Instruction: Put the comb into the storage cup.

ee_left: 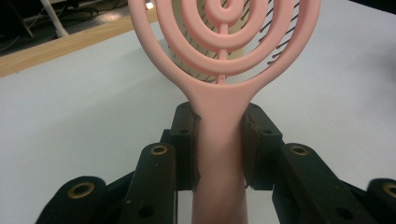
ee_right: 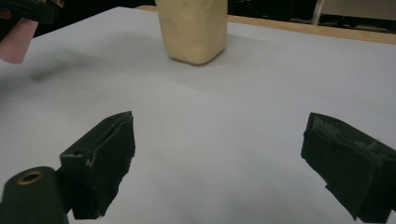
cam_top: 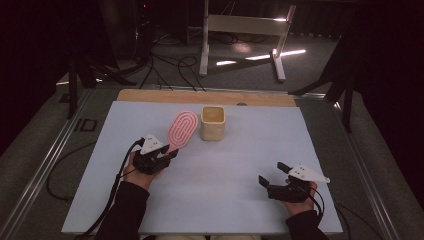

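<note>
A pink hairbrush (cam_top: 182, 128) with a ringed oval head is held by its handle in my left gripper (cam_top: 167, 151), left of the table's middle. In the left gripper view both pads press on the brush handle (ee_left: 219, 140), and the brush head (ee_left: 224, 32) rises ahead with black bristles behind it. A cream square cup (cam_top: 213, 123) stands just right of the brush head; it also shows upright in the right gripper view (ee_right: 192, 29). My right gripper (cam_top: 272, 173) rests near the front right of the table, its jaws wide open with nothing between them (ee_right: 219, 163).
The grey-white mat (cam_top: 250, 145) covers a wooden table (cam_top: 150, 95) whose bare far edge shows. Beyond it on the floor are black cables (cam_top: 170, 67) and a white metal stand (cam_top: 240, 30). Each gripper trails a cable off the front edge.
</note>
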Demonstrator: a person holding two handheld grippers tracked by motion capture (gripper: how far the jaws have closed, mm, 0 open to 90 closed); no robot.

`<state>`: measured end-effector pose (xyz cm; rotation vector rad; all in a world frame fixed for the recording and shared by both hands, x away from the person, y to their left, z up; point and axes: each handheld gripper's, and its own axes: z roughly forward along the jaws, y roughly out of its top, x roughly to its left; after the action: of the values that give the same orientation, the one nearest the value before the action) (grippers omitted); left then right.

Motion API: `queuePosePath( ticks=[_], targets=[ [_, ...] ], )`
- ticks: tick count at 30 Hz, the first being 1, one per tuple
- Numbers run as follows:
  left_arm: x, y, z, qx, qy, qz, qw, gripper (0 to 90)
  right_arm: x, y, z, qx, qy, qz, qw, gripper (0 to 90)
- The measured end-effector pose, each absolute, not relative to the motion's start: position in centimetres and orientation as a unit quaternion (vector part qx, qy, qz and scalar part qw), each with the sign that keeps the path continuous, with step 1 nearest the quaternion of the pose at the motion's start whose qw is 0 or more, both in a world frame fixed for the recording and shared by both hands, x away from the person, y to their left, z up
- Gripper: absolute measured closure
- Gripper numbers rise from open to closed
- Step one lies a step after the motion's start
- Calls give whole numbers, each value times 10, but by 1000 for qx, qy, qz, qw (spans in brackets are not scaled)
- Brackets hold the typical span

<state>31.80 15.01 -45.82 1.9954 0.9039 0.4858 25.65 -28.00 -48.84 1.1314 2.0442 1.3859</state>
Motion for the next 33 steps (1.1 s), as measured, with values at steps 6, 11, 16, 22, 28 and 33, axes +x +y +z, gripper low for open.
queuePosePath(
  ticks=[6, 11, 16, 22, 28, 33],
  targets=[
    [315, 141, -456, 805, 354, 196, 434, 700, 259, -277, -486, 405, 740, 499, 200, 95],
    [315, 135, -455, 809, 346, 196, 433, 699, 262, -274, -477, 399, 736, 509, 200, 95],
    [313, 131, -456, 807, 346, 190, 439, 699, 267, -266, -471, 387, 743, 507, 203, 96],
    [311, 127, -456, 809, 341, 190, 439, 699, 271, -253, -465, 376, 749, 506, 203, 97],
    [309, 124, -457, 811, 337, 188, 439, 699, 275, -243, -461, 372, 753, 504, 200, 97],
    [309, 121, -460, 814, 335, 186, 437, 698, 277, -235, -459, 366, 760, 500, 196, 102]
  ],
)
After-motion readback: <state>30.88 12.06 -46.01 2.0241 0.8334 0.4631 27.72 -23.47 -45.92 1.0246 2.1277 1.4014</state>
